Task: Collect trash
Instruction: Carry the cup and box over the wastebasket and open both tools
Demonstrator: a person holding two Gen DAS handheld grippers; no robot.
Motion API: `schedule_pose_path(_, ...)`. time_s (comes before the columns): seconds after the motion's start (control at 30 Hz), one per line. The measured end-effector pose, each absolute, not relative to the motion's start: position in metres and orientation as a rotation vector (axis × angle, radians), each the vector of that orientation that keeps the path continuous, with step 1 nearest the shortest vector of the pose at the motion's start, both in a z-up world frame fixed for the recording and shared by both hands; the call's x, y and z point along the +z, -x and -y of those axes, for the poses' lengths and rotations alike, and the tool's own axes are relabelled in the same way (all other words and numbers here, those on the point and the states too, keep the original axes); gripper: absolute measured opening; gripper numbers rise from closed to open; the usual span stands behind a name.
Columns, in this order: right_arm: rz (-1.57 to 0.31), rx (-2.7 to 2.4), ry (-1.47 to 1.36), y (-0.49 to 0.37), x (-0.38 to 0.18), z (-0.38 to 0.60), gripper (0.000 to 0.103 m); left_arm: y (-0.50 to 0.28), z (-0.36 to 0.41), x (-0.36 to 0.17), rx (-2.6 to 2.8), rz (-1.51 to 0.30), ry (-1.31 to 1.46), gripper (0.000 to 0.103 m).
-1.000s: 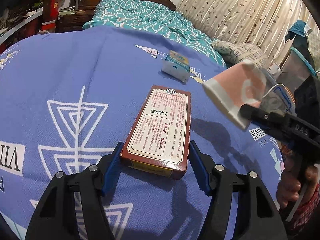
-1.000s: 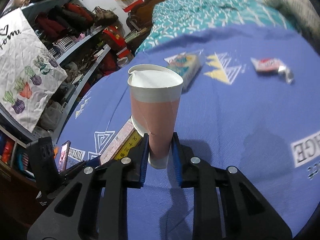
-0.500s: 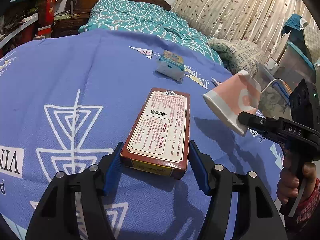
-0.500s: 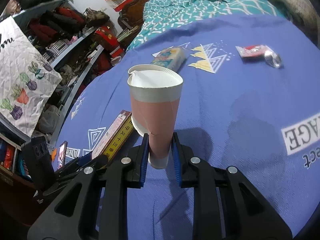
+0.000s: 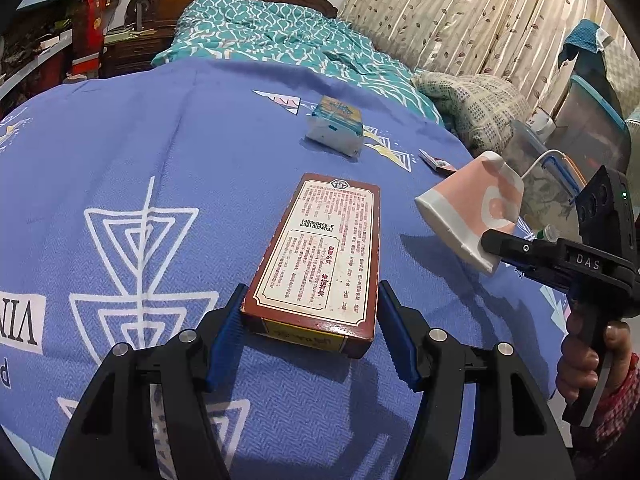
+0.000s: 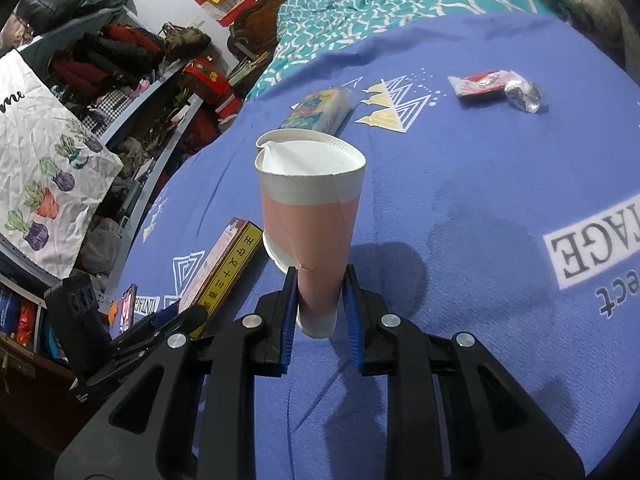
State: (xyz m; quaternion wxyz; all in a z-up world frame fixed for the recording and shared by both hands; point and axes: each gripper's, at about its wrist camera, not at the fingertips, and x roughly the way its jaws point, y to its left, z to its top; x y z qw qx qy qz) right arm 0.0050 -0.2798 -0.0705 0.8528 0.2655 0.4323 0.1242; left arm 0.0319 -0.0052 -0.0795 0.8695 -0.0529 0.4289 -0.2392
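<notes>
My left gripper [image 5: 312,332] is shut on the near end of a flat red carton [image 5: 324,256] with a printed label, held just above the blue bedspread [image 5: 140,152]. My right gripper [image 6: 320,312] is shut on the base of a crushed pink and white paper cup [image 6: 310,208], held clear of the bed. The cup [image 5: 472,216] and right gripper [image 5: 490,242] show at the right of the left wrist view. The carton [image 6: 224,272] shows at the left of the right wrist view.
A tissue pack [image 5: 336,126] lies further up the bed, also in the right wrist view [image 6: 320,108]. A red wrapper [image 6: 480,84] with crumpled foil [image 6: 522,96] lies at the far right. Teal quilt [image 5: 272,36], headboard, shelves and curtains surround the bed.
Both grippers keep their hold. The right gripper with the cup has dropped slightly and come nearer the carton. The views have shifted a little over the bed.
</notes>
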Motion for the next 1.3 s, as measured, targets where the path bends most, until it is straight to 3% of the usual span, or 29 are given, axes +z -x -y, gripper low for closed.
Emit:
schedule_pose_path(0.9, -0.924, 0.254, -0.525, -0.009, -0.063, 0.269, 0.025, -0.031, 0.000, -0.080, -0.554, -0.910, 0.139, 0.060)
schedule_pose_path(1.3, -0.842, 0.166, -0.606, 0.028, -0.070, 0.337, 0.025, -0.029, 0.070, -0.071, -0.658, -0.964, 0.034, 0.060)
